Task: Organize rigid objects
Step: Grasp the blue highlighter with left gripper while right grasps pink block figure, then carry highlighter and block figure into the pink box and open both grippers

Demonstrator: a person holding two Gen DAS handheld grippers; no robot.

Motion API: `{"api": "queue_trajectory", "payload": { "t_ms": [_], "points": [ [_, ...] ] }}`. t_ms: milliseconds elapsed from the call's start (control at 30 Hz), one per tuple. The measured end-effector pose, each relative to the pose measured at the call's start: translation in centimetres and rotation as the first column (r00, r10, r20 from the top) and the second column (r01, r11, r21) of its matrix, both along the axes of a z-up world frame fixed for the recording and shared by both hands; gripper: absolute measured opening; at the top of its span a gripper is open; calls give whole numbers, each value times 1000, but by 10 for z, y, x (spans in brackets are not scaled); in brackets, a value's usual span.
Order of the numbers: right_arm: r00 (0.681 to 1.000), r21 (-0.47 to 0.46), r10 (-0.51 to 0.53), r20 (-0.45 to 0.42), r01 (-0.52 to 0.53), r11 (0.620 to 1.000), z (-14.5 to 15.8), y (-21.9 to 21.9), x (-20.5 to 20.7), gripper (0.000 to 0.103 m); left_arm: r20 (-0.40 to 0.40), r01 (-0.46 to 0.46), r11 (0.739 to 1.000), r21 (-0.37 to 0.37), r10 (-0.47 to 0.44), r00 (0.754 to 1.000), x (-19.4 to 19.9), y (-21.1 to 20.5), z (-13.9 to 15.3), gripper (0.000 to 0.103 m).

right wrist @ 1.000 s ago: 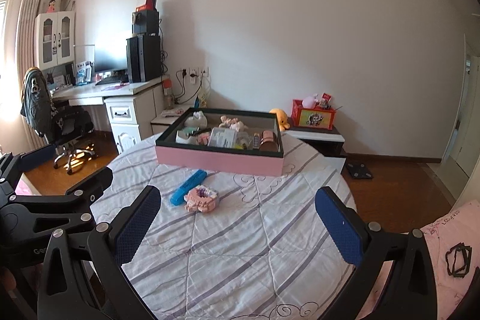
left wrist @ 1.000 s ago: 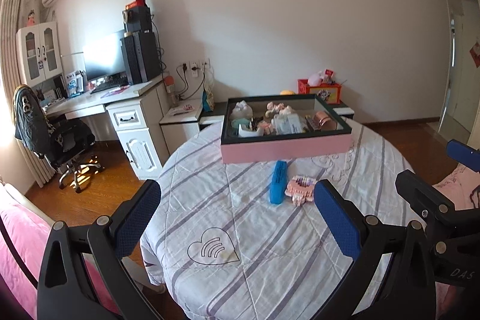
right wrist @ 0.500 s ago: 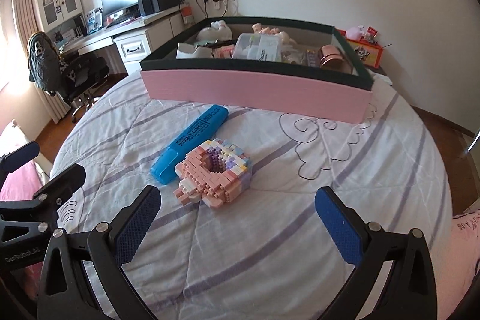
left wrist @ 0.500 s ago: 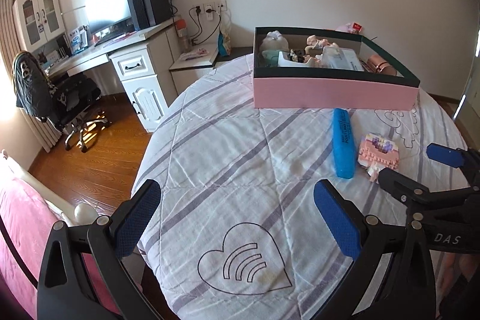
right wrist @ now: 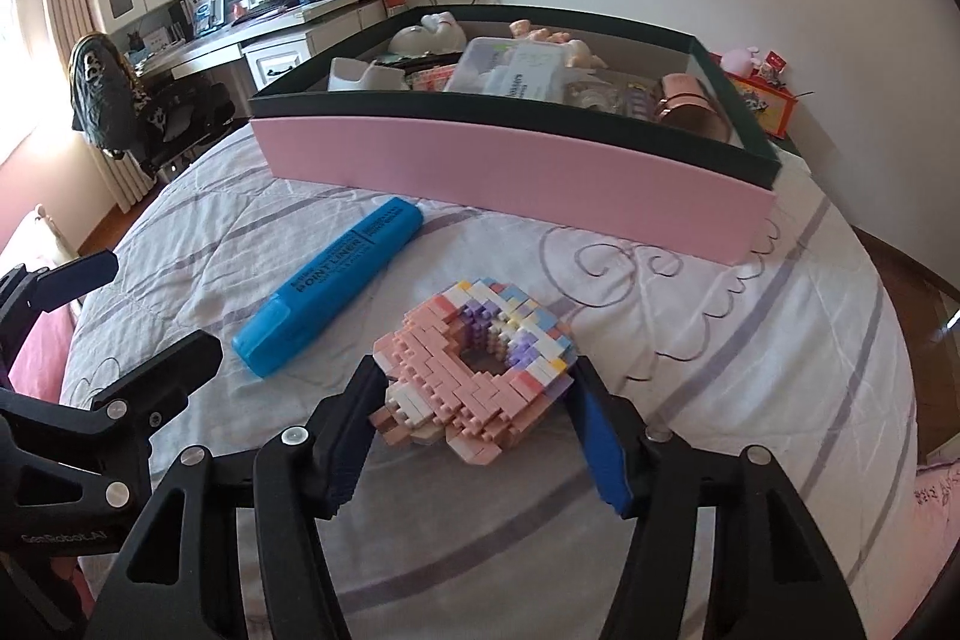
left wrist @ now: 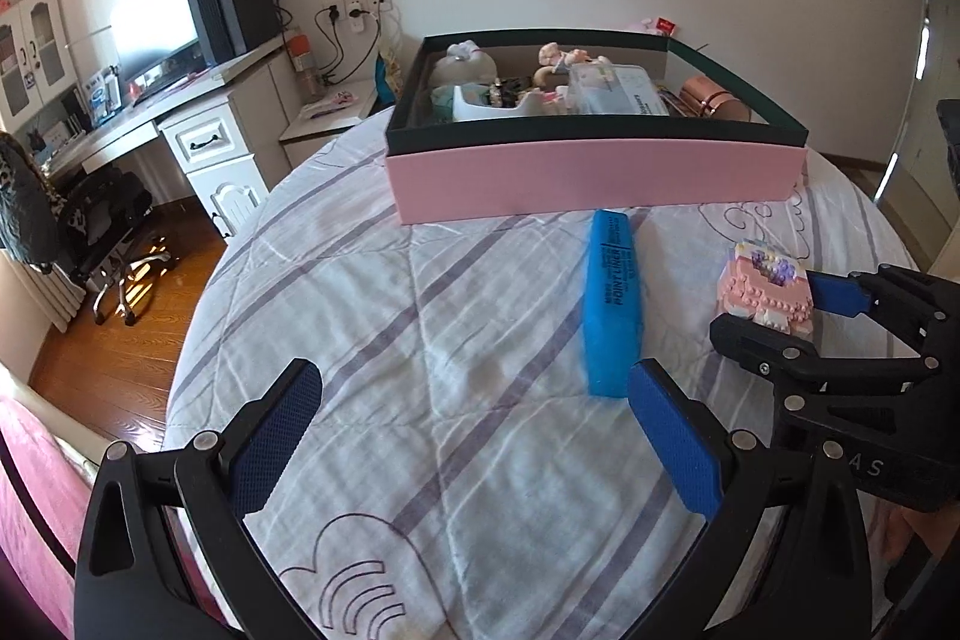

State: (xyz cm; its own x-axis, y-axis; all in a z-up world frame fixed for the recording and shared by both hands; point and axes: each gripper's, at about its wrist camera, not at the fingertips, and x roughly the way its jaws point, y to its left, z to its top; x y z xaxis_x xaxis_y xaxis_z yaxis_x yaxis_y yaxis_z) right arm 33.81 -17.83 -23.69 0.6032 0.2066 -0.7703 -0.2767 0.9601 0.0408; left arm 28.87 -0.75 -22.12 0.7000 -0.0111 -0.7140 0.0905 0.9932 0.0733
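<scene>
A pink and pastel brick model (right wrist: 474,358) lies on the quilted table cover, in front of the pink box (right wrist: 510,172). My right gripper (right wrist: 477,382) straddles it; its jaws are closing and both pads touch the model's sides. In the left wrist view the same model (left wrist: 762,274) sits between the right gripper's (left wrist: 771,304) fingers. A blue highlighter (left wrist: 612,298) lies just left of the model, one end toward the box (left wrist: 594,178). My left gripper (left wrist: 474,382) hovers open above bare cloth, its right fingertip near the highlighter's near end, with nothing between its fingers.
The box, with a dark green rim, holds several small items. The round table's edge (left wrist: 198,292) drops to a wooden floor on the left, with a white desk (left wrist: 210,130) and an office chair (left wrist: 90,214) beyond. Pink bedding (left wrist: 30,508) lies at the lower left.
Both grippers have come down and forward toward the table. The right gripper's jaws have narrowed from wide open onto the brick model. The left gripper remains open.
</scene>
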Motion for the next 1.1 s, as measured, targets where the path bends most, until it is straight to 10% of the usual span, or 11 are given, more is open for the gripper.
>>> {"api": "queue_trajectory", "payload": {
  "t_ms": [433,700,1100],
  "points": [
    [997,13,-73,-3,73,997,-1,-37,2,62,-117,18,1000,25,-15,993,60,-38,-24,101],
    [998,4,-70,-8,70,998,-4,-34,5,62,-85,90,996,-22,-91,992,57,-45,-18,26],
    [993,69,-81,91,75,995,15,-35,-14,62,-7,63,997,-42,-63,998,17,-32,5,26]
  ]
}}
